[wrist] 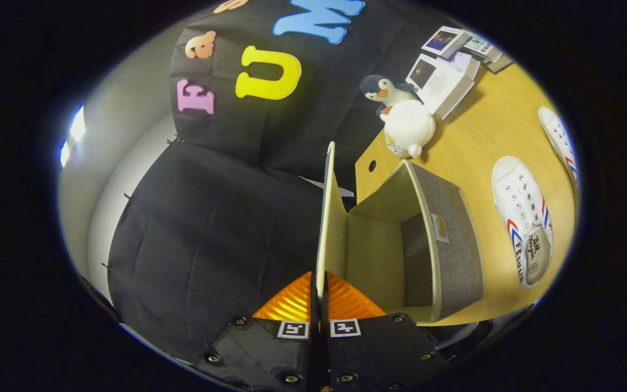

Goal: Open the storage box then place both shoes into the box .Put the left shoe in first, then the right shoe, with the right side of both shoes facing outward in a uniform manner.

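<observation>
Tool (319, 296) pinched the box lid (325, 218), raised upright; storage box (444, 245) open & empty. Both shoes, near shoe (526, 218) & far shoe (561, 141), lay on counter (487, 130), neither packed yet.

Your gripper (319, 296) has its jaws pinched on the raised lid (325, 218), which walls off the left of the storage box (444, 245). Its mouth stands open. Right of it, bare counter (477, 136) separates box and shoe (526, 218); a penguin toy (403, 120) blocks the far side.
</observation>
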A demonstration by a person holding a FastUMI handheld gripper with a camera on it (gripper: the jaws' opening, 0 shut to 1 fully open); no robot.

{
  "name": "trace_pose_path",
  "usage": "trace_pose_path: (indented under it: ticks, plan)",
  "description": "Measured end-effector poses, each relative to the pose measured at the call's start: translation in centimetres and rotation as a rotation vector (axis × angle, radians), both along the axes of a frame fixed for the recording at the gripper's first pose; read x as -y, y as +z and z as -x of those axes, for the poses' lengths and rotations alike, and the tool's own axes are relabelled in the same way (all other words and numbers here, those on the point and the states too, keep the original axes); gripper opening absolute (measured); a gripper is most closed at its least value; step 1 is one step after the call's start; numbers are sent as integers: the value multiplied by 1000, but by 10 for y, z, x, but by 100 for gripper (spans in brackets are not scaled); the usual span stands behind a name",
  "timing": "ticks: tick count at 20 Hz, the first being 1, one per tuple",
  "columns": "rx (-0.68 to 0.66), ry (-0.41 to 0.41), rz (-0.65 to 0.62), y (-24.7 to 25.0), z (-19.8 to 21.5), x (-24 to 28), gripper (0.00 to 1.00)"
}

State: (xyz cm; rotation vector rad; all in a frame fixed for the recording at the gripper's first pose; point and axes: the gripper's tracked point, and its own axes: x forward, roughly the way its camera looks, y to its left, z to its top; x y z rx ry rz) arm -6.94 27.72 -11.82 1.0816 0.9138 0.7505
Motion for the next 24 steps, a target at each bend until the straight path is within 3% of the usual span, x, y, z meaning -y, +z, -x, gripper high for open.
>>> trace_pose_path:
  ticks: [15, 20, 22, 23, 24]
  plan:
    - [206, 97, 72, 43, 19, -122, 0]
    - [270, 166, 98, 45, 29, -158, 7]
    - [306, 197, 124, 44, 29, -170, 23]
    - [331, 209, 142, 42, 28, -173, 59]
    - [358, 212, 169, 41, 28, -169, 79]
